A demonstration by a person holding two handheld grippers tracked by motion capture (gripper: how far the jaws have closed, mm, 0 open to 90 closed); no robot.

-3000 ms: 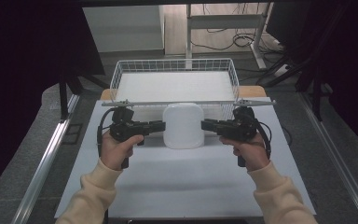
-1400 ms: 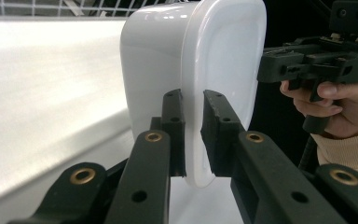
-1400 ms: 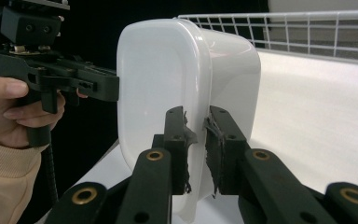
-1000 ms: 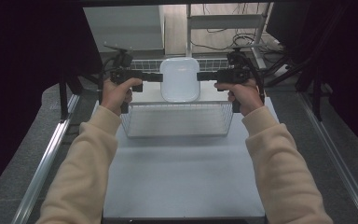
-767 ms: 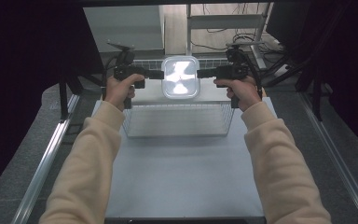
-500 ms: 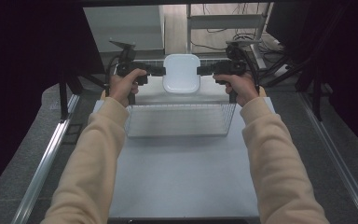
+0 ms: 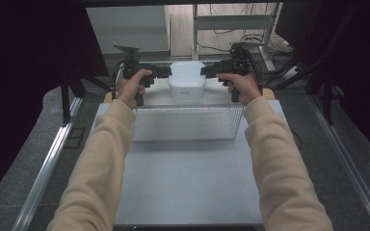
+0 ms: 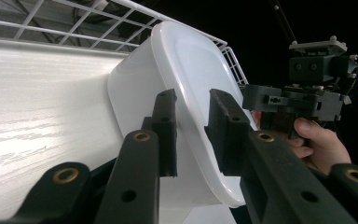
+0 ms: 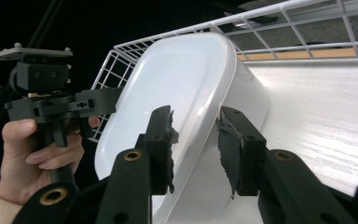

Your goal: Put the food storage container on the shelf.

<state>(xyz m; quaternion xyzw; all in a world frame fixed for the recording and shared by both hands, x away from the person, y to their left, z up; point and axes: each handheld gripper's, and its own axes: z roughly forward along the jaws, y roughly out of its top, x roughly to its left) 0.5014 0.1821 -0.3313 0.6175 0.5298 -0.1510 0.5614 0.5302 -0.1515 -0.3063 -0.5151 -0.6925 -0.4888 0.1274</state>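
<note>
White tub (image 7: 186, 77) rim between both claws' parted jaws, inside wire basket (image 7: 188, 122)

In the left gripper view the left tool (image 8: 191, 133), its jaws just opening, straddles the rim of a white plastic tub (image 8: 186, 84) with a gap either side, the tub inside a white wire basket (image 8: 98, 14), while the right tool (image 8: 303, 100) sits beyond in a hand (image 8: 317, 144).
</note>
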